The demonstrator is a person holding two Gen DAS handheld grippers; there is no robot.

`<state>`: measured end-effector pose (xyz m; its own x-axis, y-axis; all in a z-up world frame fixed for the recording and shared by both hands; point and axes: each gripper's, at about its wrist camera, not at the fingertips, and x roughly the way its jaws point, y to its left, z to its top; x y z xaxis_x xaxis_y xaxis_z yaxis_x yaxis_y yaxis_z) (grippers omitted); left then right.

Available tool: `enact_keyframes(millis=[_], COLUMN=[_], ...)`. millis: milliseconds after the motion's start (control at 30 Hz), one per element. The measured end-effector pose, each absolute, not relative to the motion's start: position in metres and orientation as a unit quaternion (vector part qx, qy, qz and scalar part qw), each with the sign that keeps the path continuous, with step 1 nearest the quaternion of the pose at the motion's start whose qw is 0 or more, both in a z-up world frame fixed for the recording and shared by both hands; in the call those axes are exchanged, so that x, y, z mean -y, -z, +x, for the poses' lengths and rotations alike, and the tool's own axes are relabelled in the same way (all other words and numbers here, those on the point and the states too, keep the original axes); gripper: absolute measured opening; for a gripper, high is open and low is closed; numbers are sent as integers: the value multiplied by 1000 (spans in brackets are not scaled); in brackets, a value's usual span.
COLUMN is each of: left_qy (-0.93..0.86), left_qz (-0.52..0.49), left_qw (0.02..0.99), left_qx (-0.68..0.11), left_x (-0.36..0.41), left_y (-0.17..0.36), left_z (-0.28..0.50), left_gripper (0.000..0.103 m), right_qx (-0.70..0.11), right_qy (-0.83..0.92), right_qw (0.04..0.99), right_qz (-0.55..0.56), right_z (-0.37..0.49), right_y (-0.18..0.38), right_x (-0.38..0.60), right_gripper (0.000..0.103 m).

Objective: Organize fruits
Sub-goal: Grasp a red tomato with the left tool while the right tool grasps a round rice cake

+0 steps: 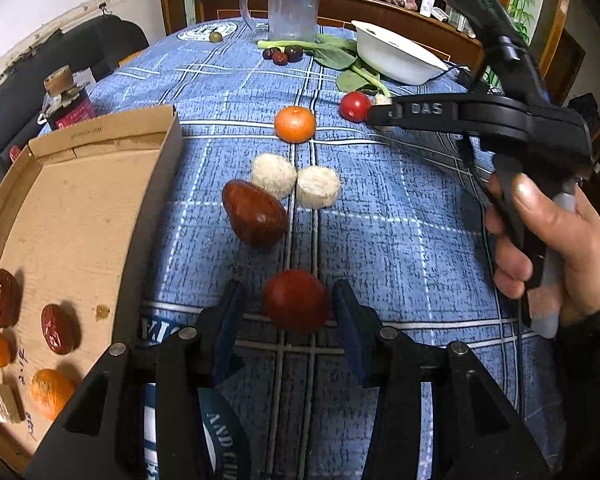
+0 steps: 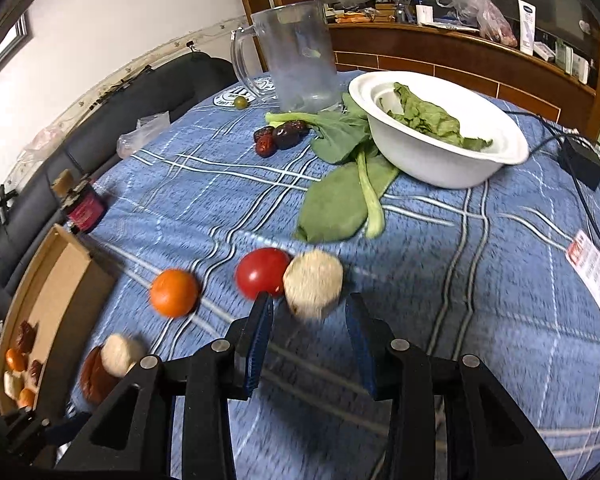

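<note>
Two white chunks (image 1: 295,182) beside jujube (image 1: 255,213), tomato (image 1: 295,300).

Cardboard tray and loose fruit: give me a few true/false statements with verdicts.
1. The cardboard tray already holds red dates and small oranges. True.
2. The left gripper is clamped on an orange. False: a dark red tomato lies between its open jaws, with a gap on each side.
3. The white bowl is empty. False: it holds leafy greens.
4. The right gripper has a pale round piece just ahead of its open jaws. True.
5. The clear pitcher lies on its side. False: it stands upright.
</note>
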<state>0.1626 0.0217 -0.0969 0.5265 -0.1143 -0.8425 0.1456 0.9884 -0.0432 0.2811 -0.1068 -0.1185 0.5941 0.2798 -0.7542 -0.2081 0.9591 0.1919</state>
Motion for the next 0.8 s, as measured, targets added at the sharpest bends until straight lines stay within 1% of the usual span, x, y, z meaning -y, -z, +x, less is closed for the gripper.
enact_keyframes(millis=[33,67,100,133,467,800], left_qy=[73,72,73,79,108,85], left_qz=[20,27,35,33,-7,1], left_qw=[875,876,878,878,879,894], left_qx=[-479,-476,-472,-471,-464,-440], left_x=[-21,-19,-18,-17,-26,-32], left_y=[97,98,98,97,88,69], left_z=[163,162,161,160,146,119], left_gripper=[43,40,29,27,27,27], right_qx=[-426,-425,-426,-424,-421,-399], right_qy=[-138,-140,-137,-136,-166,-203], right_qw=[893,893,893,895,889,891], right_qz=[44,47,45,44,67,77], right_z=[282,284,284,281,207,132], right_y=[119,119,120,120,107,75], right_x=[107,108,108,108,117,110], right_gripper=[36,30,30,30,30,30])
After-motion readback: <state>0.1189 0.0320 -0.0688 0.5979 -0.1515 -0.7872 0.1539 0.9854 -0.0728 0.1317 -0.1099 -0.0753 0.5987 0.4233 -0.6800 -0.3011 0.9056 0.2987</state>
